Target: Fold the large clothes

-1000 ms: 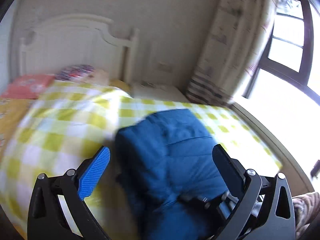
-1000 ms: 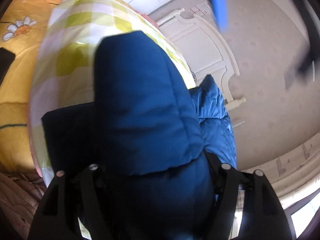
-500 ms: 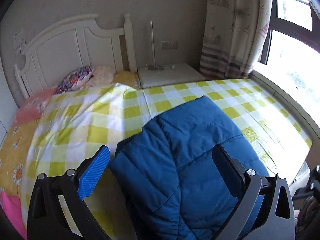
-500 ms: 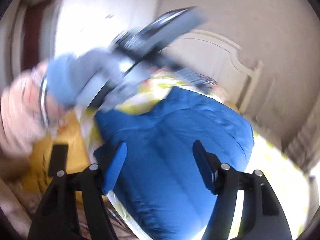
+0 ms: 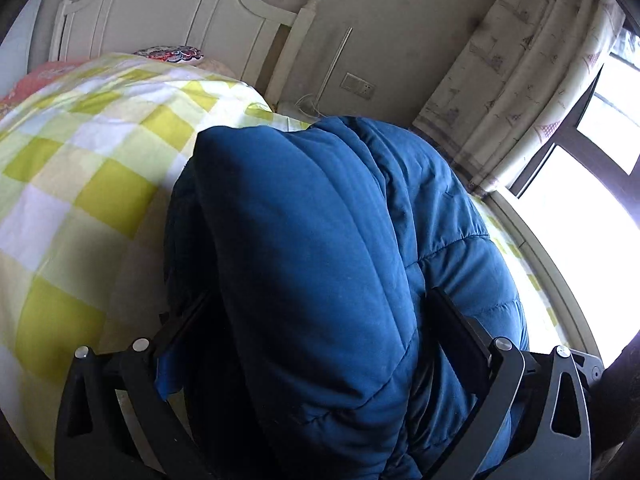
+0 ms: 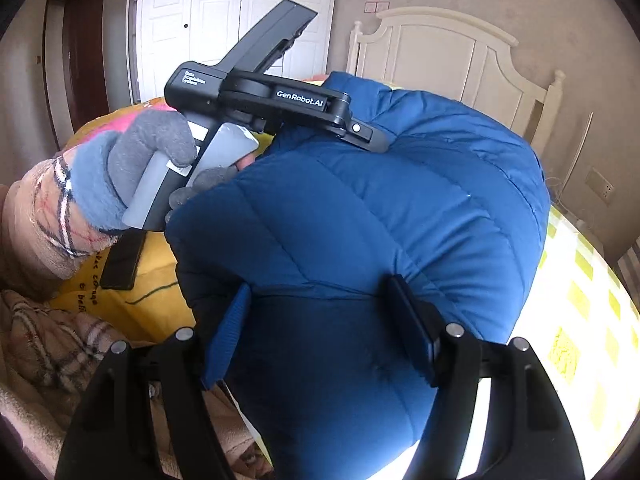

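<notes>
A puffy blue jacket [image 5: 320, 220] lies bundled on the yellow checked bed cover [image 5: 80, 160]. My left gripper [image 5: 318, 296] is pushed down over it, jaws wide, and a thick fold bulges up between its fingers [image 5: 452, 320]. The right wrist view shows the same jacket [image 6: 380, 208] filling the gap of my right gripper [image 6: 320, 284], whose jaws are opening; its blue pad [image 6: 228, 332] lies alongside the fabric. The left gripper's black body [image 6: 280, 96], held by a gloved hand [image 6: 120, 172], reaches into the jacket's far side.
A white headboard [image 5: 160, 12] and a patterned pillow [image 5: 168, 53] stand at the bed's far end. Curtain [image 5: 520, 80] and window are on the right. A white wardrobe [image 6: 220, 20], a dark flat slab [image 6: 120, 260] on yellow bedding and a plaid blanket [image 6: 52, 352] lie left.
My left gripper has dropped from above the jacket down onto it, so the fold now stands between its fingers. The right gripper swung round and rolled, and the jacket now fills its gap.
</notes>
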The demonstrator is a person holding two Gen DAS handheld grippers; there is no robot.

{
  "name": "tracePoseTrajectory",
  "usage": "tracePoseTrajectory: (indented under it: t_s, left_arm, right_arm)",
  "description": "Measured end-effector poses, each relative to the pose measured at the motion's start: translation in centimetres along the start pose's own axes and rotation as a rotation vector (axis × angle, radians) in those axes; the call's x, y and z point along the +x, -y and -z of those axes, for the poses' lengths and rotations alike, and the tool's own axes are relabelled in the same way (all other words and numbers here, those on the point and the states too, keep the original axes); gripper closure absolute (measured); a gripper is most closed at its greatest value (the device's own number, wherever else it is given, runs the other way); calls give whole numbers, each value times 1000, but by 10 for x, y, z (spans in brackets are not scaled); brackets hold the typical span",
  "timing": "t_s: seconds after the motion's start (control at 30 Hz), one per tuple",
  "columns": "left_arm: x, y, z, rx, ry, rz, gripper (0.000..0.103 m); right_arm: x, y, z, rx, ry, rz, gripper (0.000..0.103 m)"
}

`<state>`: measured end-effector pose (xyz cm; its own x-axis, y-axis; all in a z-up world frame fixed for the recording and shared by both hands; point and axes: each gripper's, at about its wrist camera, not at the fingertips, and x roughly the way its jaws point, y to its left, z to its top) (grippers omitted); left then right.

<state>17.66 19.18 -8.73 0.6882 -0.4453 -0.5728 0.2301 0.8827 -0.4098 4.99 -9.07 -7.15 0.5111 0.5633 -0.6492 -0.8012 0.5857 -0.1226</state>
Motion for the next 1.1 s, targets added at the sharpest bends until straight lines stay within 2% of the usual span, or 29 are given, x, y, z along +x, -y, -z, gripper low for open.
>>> tracePoseTrajectory:
  t_s: [0.1,0.23,0.37,0.43,0.5,0.57,0.67,0.73,0.77,0.83,0.87,0.93,1.0,1.1]
  left_arm:
    - [0,-3,3,-8,22,8,4]
    - [-2,-2,6,-3,36,1,4]
    - [-11,-8,7,-34,58,32,4]
    - [-25,-7,3,-53,72,-16,4]
    - [-56,2,-5,-29,148,-86,4]
    - [-94,18,-18,16,255,-97,4]
    - [-121,51,-38,128,316,-114,4]
    - [-112,76,-50,226,275,-131,4]
    - [-96,81,-55,246,219,-134,4]
    - [-58,76,-56,235,111,-144,4]
    - [-39,71,-55,230,65,-159,4]
    - [18,52,-35,240,-64,-231,4]
    - [22,30,-29,144,-25,-160,4]
    - [14,14,-24,91,-6,-143,4]
  right_arm:
    - [10,-13,-17,1,6,16,32]
    - [11,-12,-16,14,18,25,32]
    - [9,-11,-14,26,23,15,32]
    - [3,-14,-23,13,-16,28,28]
    - [-12,-14,-31,8,-16,3,23]
    - [-30,-6,-40,14,49,5,23]
    - [-54,23,-56,103,163,57,23]
    - [-64,48,-62,186,224,125,25]
    - [-66,56,-63,212,236,149,27]
    - [-67,73,-63,272,242,195,39]
    - [-65,80,-63,291,234,212,41]
    - [-58,97,-64,330,208,241,49]
    - [-51,120,-71,399,205,231,57]
    - [-33,148,-96,461,204,220,64]
